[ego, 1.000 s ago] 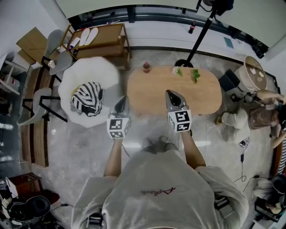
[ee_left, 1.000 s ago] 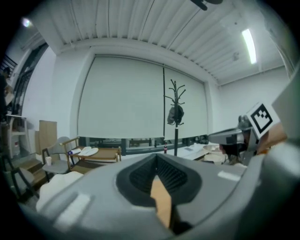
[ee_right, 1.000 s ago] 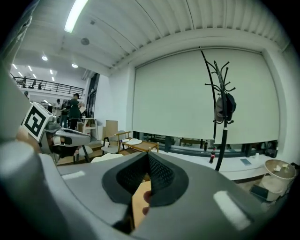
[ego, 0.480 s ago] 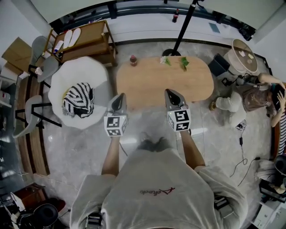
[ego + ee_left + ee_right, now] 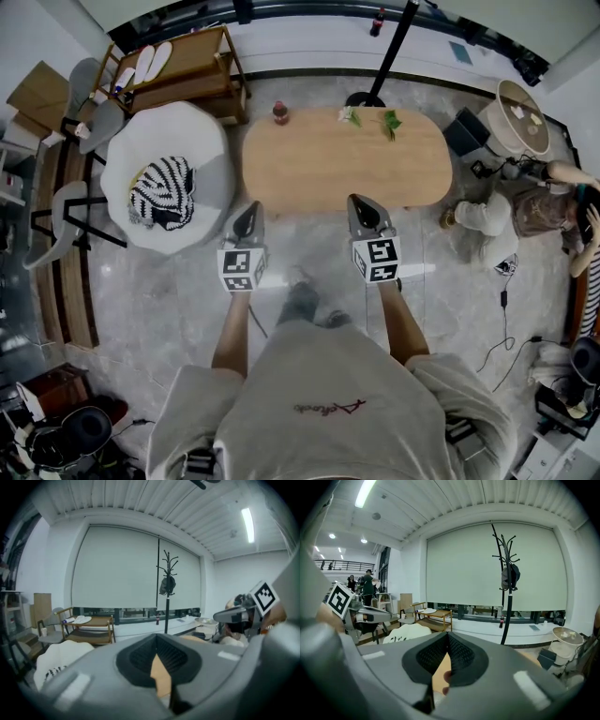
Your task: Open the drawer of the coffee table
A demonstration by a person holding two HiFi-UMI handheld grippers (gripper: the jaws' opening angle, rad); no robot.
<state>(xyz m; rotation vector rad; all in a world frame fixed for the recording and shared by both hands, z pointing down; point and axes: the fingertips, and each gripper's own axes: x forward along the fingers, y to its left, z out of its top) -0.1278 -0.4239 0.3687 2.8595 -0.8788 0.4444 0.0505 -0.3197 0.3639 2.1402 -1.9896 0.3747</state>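
Observation:
The oval wooden coffee table (image 5: 347, 155) lies ahead of me; no drawer shows from above. My left gripper (image 5: 249, 212) is shut and empty, its tip at the table's near left corner. My right gripper (image 5: 360, 202) is also shut and empty, its tip over the table's near edge. In the left gripper view the shut jaws of the left gripper (image 5: 157, 642) leave a slit that shows the coffee table (image 5: 162, 679). The right gripper (image 5: 448, 637) shows the same shut jaws, with a strip of the coffee table (image 5: 438, 677) between the pads.
A red bottle (image 5: 279, 113) and green sprigs (image 5: 389, 122) sit on the table's far side. A white round seat (image 5: 202, 141) with a striped cloth stands left; a wooden shelf cart (image 5: 187, 66) behind it. A coat stand (image 5: 386, 47) rises behind the table. A person (image 5: 525, 211) sits at the right.
Both grippers have come down together, still shut. In the head view the table has slid upward, and the right gripper now overlaps only its near edge.

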